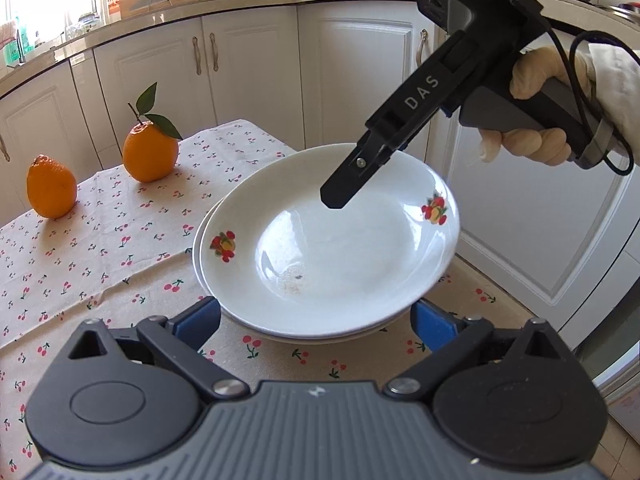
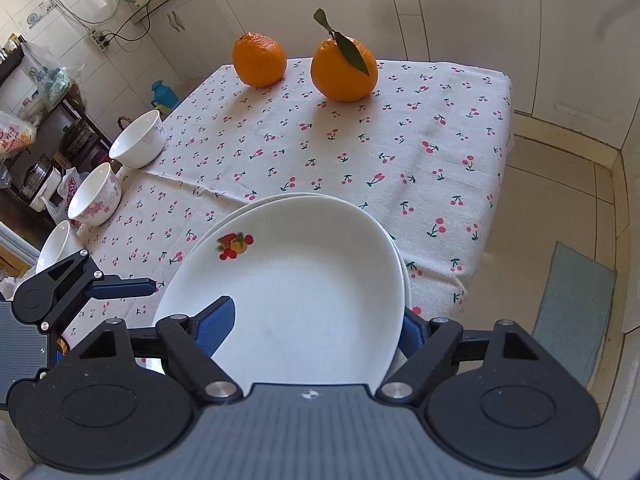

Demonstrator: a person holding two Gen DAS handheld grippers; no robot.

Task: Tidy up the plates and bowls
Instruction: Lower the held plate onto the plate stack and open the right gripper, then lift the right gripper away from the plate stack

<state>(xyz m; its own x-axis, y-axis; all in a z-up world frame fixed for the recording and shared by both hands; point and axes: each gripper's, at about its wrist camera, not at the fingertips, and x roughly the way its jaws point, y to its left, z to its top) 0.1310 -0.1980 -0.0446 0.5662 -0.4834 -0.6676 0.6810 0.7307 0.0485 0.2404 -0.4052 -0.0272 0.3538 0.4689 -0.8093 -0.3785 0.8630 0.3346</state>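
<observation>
Plates [image 2: 304, 300] sit stacked below the oranges [image 2: 344, 70]; three bowls [image 2: 96, 196] left of them remain unstacked. My right tongs [image 2: 316, 326] straddle the top plate's rim, loosened; my left tongs [image 1: 316, 320] gape wide, empty.

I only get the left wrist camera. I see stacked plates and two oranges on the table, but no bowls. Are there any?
Observer: Yes. The right wrist camera shows three bowls in a row along the tablecloth edge, to the left of the plates.
Operator: From here the right claw is side-on. Is it gripping the top plate?
Observer: No. It is open: one blue pad sits over the plate's inside and the other is outside the rim, with a wide gap between them.
</observation>
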